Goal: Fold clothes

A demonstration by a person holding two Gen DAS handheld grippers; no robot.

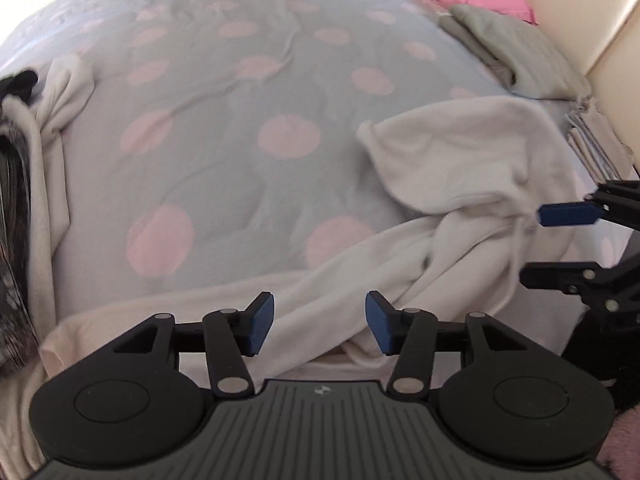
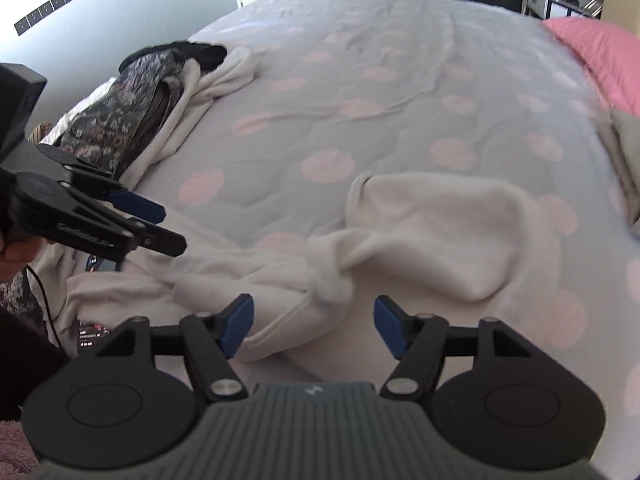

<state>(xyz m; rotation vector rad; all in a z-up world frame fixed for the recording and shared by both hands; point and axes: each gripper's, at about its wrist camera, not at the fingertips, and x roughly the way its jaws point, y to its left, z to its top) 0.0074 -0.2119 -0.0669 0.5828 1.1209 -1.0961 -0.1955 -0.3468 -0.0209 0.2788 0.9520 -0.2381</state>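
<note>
The jaws of both tools stand wide with nothing between them: the left gripper [image 1: 320, 322] and the right gripper [image 2: 314, 326] hang just above the cream garment [image 1: 460, 184]. It lies crumpled on the dotted bedcover [image 1: 224, 92], near the bed edge. It looks soft, thick and light, so I think it will sag; better to pinch a hem or corner.

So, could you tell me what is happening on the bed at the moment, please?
A person is folding clothes with a handheld gripper in each hand. A cream garment lies crumpled on the polka-dot bedspread. The left gripper and right gripper both hover over it with jaws open, gripping nothing. A pile of other clothes waits at the bed's edge.
</note>
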